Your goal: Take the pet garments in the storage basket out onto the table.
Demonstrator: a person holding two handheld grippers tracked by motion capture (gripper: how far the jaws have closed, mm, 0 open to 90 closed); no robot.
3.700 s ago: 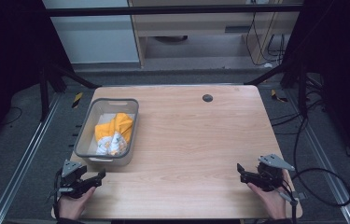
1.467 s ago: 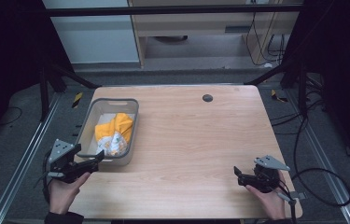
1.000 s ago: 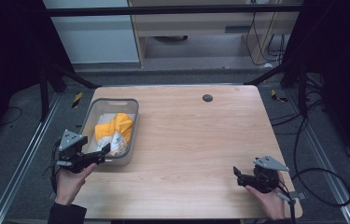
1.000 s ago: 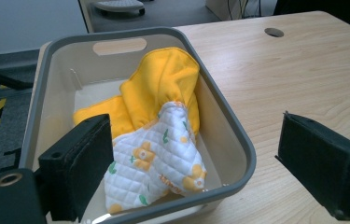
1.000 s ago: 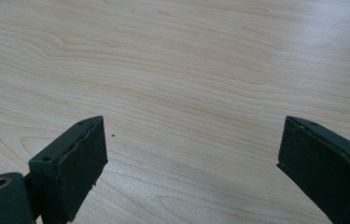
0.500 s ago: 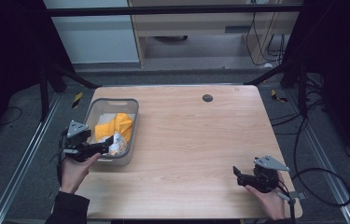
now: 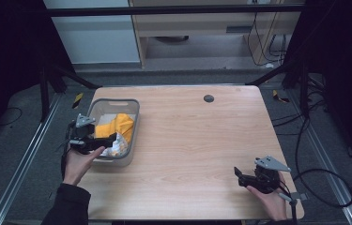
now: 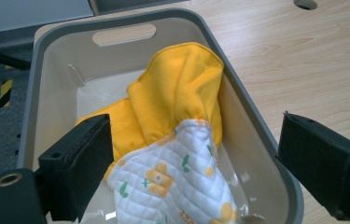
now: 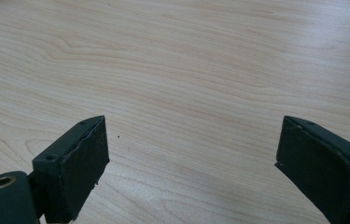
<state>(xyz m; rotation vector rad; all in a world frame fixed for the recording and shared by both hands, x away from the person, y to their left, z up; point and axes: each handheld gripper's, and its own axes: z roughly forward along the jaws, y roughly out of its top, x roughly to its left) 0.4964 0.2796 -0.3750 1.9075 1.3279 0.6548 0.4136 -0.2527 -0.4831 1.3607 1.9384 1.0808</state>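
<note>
left tongs (image 8: 196, 154) have moved over the bin (image 8: 252, 121) rim, spread wide above yellow cloth (image 8: 177, 93); right tongs (image 9: 191, 158) wide too.

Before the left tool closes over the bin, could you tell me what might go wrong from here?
1. The left tool is open, one jaw over the cloth, the other outside the grey bin. Closing now could pinch the wall.
2. The yellow cloth and its white quilted part lie bunched together; a shallow grip might catch a single fold and slip.
3. The bin looks light, so it may lift or slide, while the right tool hovers far away.
</note>
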